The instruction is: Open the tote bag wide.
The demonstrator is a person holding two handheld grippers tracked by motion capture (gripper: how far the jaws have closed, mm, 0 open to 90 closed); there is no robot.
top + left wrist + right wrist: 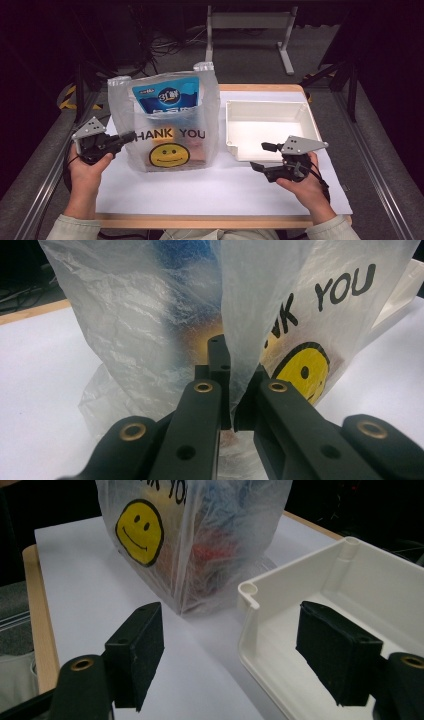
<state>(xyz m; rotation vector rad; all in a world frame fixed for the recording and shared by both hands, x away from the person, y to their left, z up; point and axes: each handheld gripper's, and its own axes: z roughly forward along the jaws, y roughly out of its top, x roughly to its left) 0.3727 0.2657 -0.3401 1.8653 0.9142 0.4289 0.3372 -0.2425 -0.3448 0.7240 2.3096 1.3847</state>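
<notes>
The left gripper is clamped on the plastic bag at its 9 o'clock edge; the right gripper, at the bag's 4 o'clock, gapes, grasping nothing.

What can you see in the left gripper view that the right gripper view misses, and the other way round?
Left gripper view alone: the left gripper shut on a fold of the plastic bag, and the letters "YOU" in full.

Right gripper view alone: the right gripper with its jaws wide apart and nothing between them, and the inside of the white tray beside the bag.

Both: the see-through bag with its yellow smiley face, standing on the white table sheet.
</notes>
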